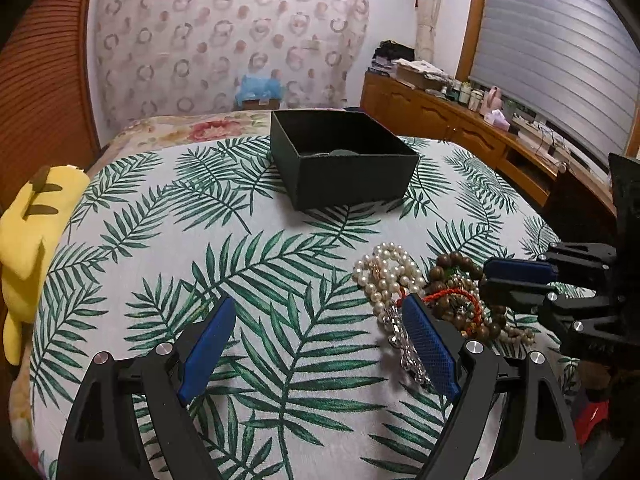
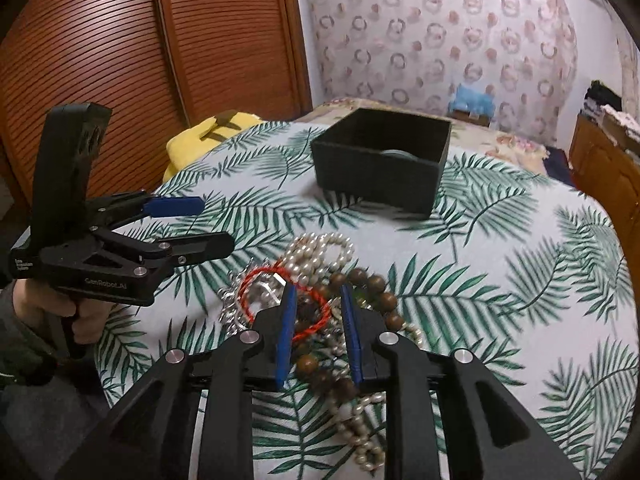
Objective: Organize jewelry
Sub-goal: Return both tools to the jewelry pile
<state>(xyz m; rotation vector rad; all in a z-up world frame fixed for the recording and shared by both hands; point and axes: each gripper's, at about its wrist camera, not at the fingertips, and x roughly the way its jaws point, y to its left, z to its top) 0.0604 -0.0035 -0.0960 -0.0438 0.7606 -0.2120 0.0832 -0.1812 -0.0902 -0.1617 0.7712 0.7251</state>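
A tangled pile of jewelry lies on the leaf-print cloth: a pearl necklace [image 1: 386, 270] [image 2: 320, 250], a brown wooden bead bracelet [image 1: 460, 266] [image 2: 380, 292], a red cord bracelet [image 1: 456, 296] [image 2: 280, 304] and a silver chain [image 1: 404, 350] [image 2: 230, 304]. An open black box [image 1: 340, 160] [image 2: 384, 160] stands farther back with something round and grey inside. My left gripper [image 1: 320, 308] [image 2: 208, 220] is open and empty, left of the pile. My right gripper [image 2: 318, 294] [image 1: 486, 276] has its jaws partly open, straddling the red cord and brown beads over the pile.
A yellow plush toy [image 1: 32, 236] [image 2: 200, 136] lies at the cloth's left edge. A wooden slatted wardrobe [image 2: 120, 60] stands on the left. A wooden cabinet [image 1: 460, 120] with bottles and clutter runs along the right wall under a window blind.
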